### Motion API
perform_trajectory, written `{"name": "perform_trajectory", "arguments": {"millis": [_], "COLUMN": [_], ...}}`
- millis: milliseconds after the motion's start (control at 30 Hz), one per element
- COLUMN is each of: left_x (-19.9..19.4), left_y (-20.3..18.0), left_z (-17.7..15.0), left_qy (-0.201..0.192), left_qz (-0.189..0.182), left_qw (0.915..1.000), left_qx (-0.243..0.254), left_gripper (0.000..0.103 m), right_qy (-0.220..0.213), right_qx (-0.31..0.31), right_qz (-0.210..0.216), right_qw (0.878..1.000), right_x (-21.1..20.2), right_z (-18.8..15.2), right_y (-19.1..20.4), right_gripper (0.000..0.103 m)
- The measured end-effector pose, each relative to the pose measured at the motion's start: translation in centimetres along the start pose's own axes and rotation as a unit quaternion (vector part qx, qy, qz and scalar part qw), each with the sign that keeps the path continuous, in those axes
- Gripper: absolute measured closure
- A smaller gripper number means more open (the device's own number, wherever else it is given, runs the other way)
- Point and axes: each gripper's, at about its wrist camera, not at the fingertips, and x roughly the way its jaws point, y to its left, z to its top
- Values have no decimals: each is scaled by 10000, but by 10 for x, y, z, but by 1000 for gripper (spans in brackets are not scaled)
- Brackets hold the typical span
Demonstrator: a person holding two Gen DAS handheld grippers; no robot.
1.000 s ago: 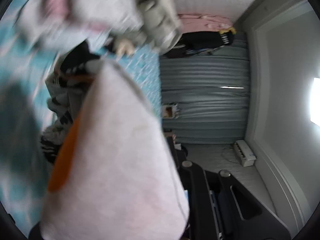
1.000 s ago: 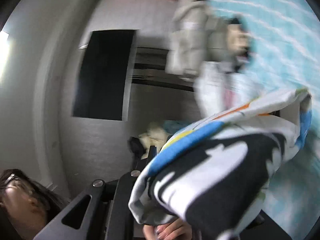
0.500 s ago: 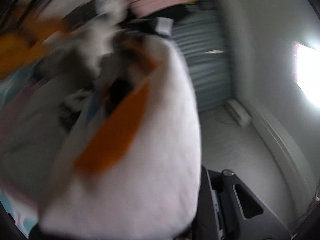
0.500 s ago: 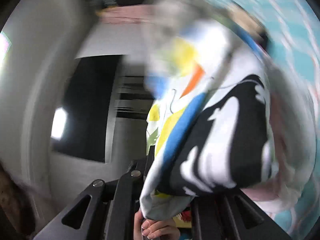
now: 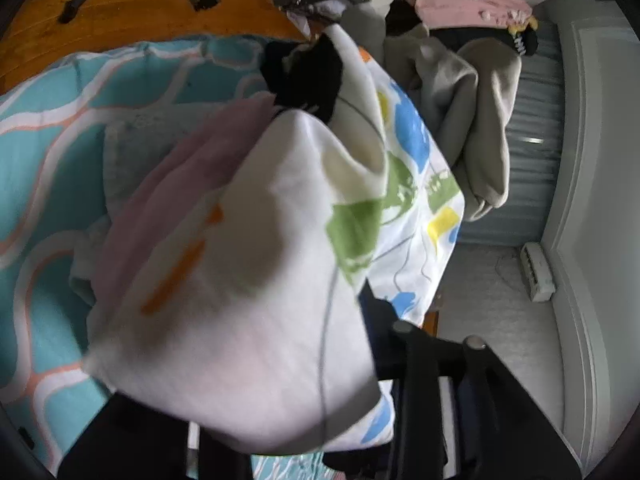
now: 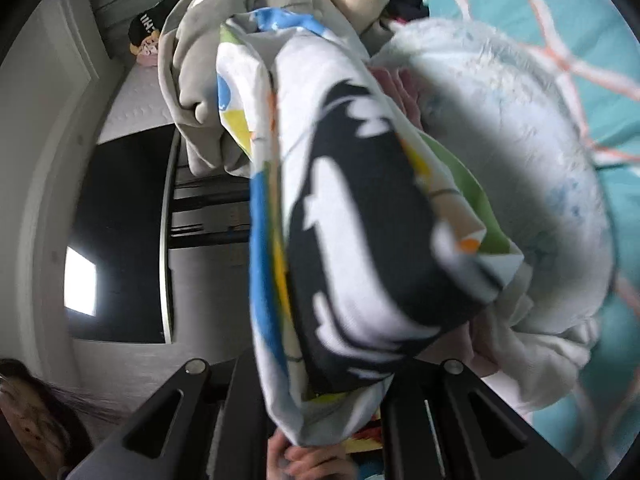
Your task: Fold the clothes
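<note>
A white printed garment with green, blue, yellow, orange and black patches (image 5: 256, 280) hangs between both grippers above the bed. My left gripper (image 5: 296, 436) is shut on one end of it; the cloth covers the fingertips. In the right wrist view the same garment (image 6: 352, 240) drapes over my right gripper (image 6: 324, 420), which is shut on it, fingertips hidden. A pink garment (image 5: 168, 200) lies just beneath it on the bed.
A teal patterned bedspread (image 5: 48, 152) covers the bed. A beige garment (image 5: 472, 120), a pink one (image 5: 468, 4) and a dark one (image 5: 480, 40) are piled at the far end. A pale fluffy garment (image 6: 520, 152) lies under the held cloth. Wood floor (image 5: 120, 12) lies beyond the bed.
Both grippers have swung quickly with the printed garment, tilting from the wall and window toward the bed. The garment now hangs over the pink and fluffy clothes.
</note>
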Motion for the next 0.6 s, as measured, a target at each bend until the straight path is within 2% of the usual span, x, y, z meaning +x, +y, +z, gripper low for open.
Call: {"name": "perform_trajectory", "arguments": {"millis": [33, 67, 100, 133, 167, 200, 233, 267, 300, 400, 433, 467, 533, 600], "left_x": [-13, -19, -23, -38, -54, -69, -81, -92, -103, -138, -147, -153, -150, -144], "left_y": [7, 8, 6, -2, 1, 7, 6, 4, 2, 15, 21, 27, 29, 21], "left_z": [-20, -26, -29, -37, -44, -51, -60, -70, -80, -114, -125, -137, -160, -186], "left_qy": [58, 64, 60, 1, -104, -215, -329, -444, -558, -743, -749, -649, -192, 159], "left_qz": [103, 193, 280, 447, 784, 1155, 1382, 1575, 1767, 2452, 2578, 2691, 2830, 3045], "left_qw": [9999, 9998, 9996, 9990, 9967, 9925, 9885, 9841, 9788, 9612, 9575, 9550, 9520, 9427], "left_qx": [-21, -2, 26, 68, 194, 339, 513, 693, 872, 1024, 1058, 1067, 1152, 1356], "left_gripper": [65, 64, 56, 44, 36, 21, 11, 7, 3, 2, 2, 1, 1, 1], "right_qy": [-15, -19, -15, -15, -19, -24, -66, -124, -182, -397, -449, -500, -385, -120], "right_qx": [-177, -379, -503, -617, -740, -862, -1026, -1208, -1388, -1994, -2138, -2281, -2279, -2144], "right_qz": [-185, -393, -523, -606, -685, -762, -942, -1165, -1387, -2158, -2405, -2649, -3162, -3720], "right_qw": [9997, 9985, 9974, 9963, 9949, 9934, 9902, 9857, 9804, 9550, 9457, 9356, 9201, 9031], "right_x": [-4, -9, -17, -26, -33, -41, -51, -61, -72, -110, -121, -132, -147, -166], "right_z": [-4, -8, -11, -15, -19, -23, -28, -34, -40, -61, -68, -75, -89, -105], "right_y": [3, 6, 8, 11, 13, 16, 18, 21, 24, 29, 29, 29, 33, 43], "right_gripper": [80, 78, 71, 61, 54, 38, 22, 17, 14, 14, 14, 14, 14, 14]}}
